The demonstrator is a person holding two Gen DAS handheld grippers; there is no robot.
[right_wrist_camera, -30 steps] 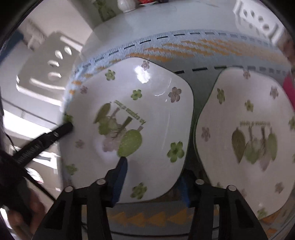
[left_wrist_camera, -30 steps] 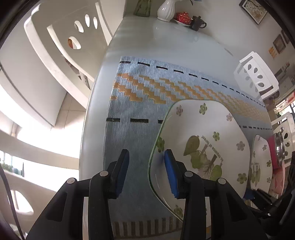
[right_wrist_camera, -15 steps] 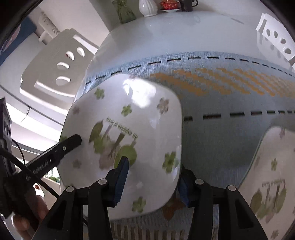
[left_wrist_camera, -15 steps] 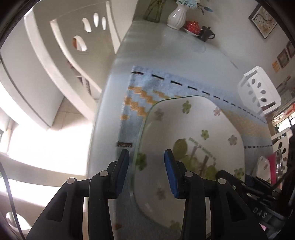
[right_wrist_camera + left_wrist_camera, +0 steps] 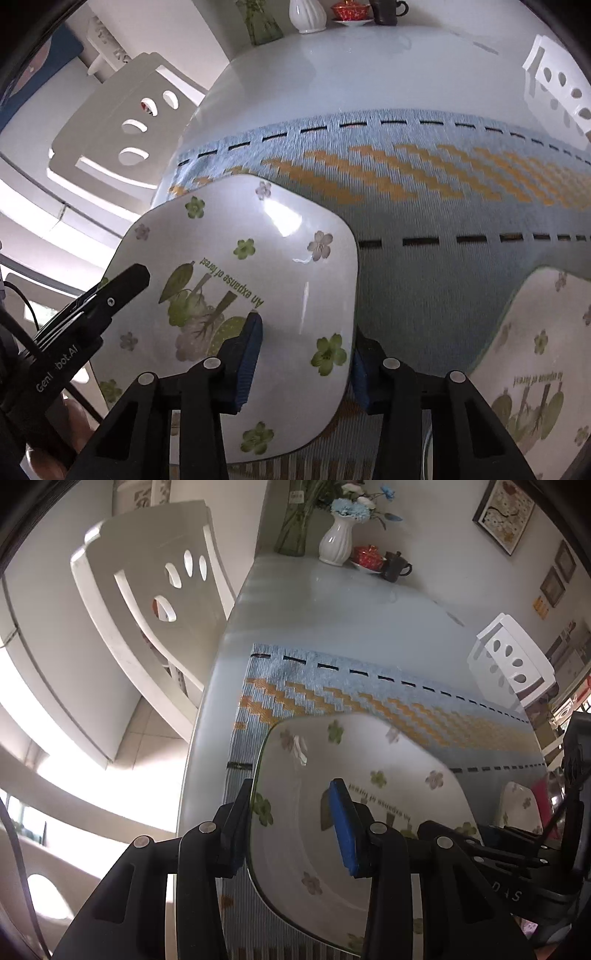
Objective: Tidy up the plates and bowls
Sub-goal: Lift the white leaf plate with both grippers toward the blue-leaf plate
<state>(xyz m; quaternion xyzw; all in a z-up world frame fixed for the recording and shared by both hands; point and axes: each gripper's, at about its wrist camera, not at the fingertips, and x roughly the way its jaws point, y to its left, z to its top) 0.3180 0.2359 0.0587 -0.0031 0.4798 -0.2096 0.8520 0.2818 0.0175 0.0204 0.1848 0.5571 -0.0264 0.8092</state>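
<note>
A square white plate (image 5: 388, 805) with green flowers and a vegetable print hangs tilted above the blue placemat (image 5: 332, 686), held from both sides. My left gripper (image 5: 291, 786) is shut on its left rim, one finger outside the rim and the blue pad inside. My right gripper (image 5: 306, 325) straddles the plate (image 5: 258, 258) at its right rim; its jaws are closing, one pad on the inner face and the other finger hidden under the rim. A second matching plate (image 5: 535, 350) lies on the placemat (image 5: 424, 295) at lower right.
The white glass table (image 5: 332, 602) carries a white vase (image 5: 336, 542), a red cup on a saucer (image 5: 369, 555) and a dark teapot (image 5: 397, 566) at its far end. White chairs stand at the left (image 5: 155, 602) and far right (image 5: 513, 664).
The plate has come up off the placemat and moved left, away from the second plate, with both grippers on it. The right jaws stand narrower.
</note>
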